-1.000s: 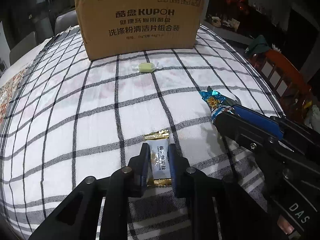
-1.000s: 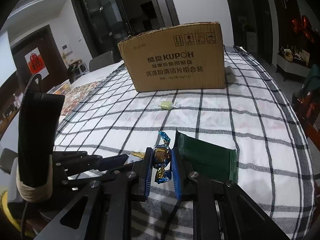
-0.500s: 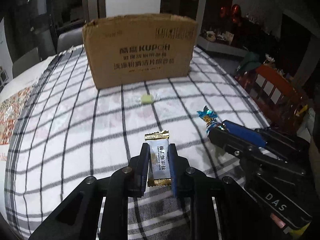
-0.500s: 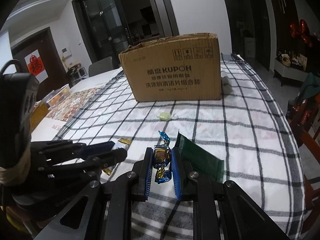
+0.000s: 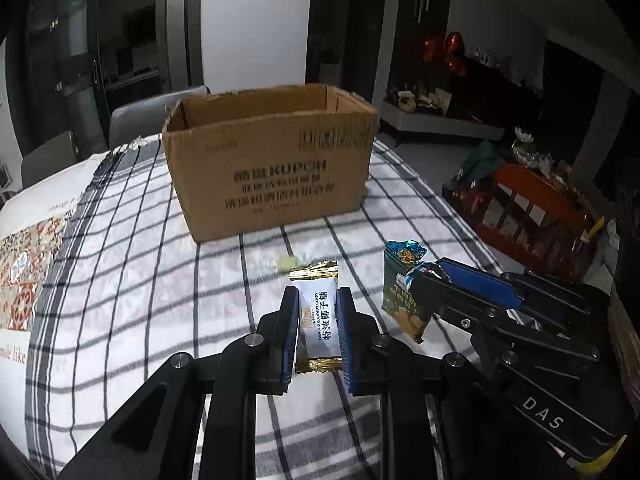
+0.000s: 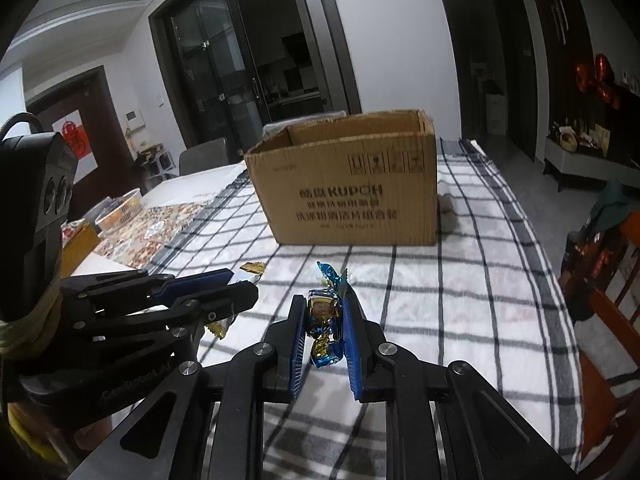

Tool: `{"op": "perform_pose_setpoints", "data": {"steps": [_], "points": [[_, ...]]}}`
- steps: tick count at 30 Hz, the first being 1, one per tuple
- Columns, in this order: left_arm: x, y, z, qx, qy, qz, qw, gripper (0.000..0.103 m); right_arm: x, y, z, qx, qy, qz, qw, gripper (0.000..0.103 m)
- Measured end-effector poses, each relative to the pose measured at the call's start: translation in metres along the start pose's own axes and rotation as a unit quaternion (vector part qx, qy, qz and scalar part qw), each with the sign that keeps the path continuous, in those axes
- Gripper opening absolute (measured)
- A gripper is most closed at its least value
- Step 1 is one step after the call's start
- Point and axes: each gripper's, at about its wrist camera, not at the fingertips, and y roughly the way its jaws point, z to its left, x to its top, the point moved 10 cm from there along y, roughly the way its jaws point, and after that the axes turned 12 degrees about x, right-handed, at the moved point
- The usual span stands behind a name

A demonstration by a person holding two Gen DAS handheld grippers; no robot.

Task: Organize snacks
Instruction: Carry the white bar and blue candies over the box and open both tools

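My left gripper (image 5: 317, 294) is shut on a white and gold coconut candy (image 5: 318, 320), held above the checked tablecloth (image 5: 140, 280). To its right, my right gripper (image 5: 420, 278) is shut on a blue foil candy (image 5: 405, 250). The right wrist view shows that blue foil candy (image 6: 322, 314) upright between the right gripper's (image 6: 322, 304) blue pads. There the left gripper (image 6: 236, 284) reaches in from the left, and a gold end of its candy (image 6: 253, 267) shows. An open cardboard box (image 5: 272, 172) stands farther back on the table. A small pale green candy (image 5: 289, 263) and a dark green packet (image 5: 400, 304) lie on the cloth.
An orange-brown wooden chair (image 5: 532, 216) stands off the table's right edge. Grey chairs (image 5: 148, 116) stand behind the box. A patterned cloth (image 5: 24, 264) covers the table's left part, where a small basket (image 6: 120, 210) sits. A grey lump (image 6: 448, 208) lies beside the box's right side.
Both grippers have risen with their candies still held. The box's open top has come into view, and the table and green packet now sit lower in both views.
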Motion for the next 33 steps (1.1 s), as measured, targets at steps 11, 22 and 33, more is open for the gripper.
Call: {"op": "perform_pose_setpoints", "data": {"steps": [11, 22, 33], "points": [[0.042, -0.004, 0.017, 0.003, 0.001, -0.026, 0.9997, 0.020, 0.048, 0.001, 0.010, 0.000, -0.019, -0.026, 0.999, 0.019], [0.094, -0.009, 0.040, 0.018, 0.006, -0.062, 0.9979, 0.020, 0.104, 0.011, 0.011, 0.004, -0.026, -0.051, 0.998, 0.019], [0.153, 0.004, 0.057, 0.024, 0.010, -0.076, 0.9968, 0.020, 0.170, 0.029, 0.003, 0.000, -0.048, -0.068, 0.997, 0.019]]}}
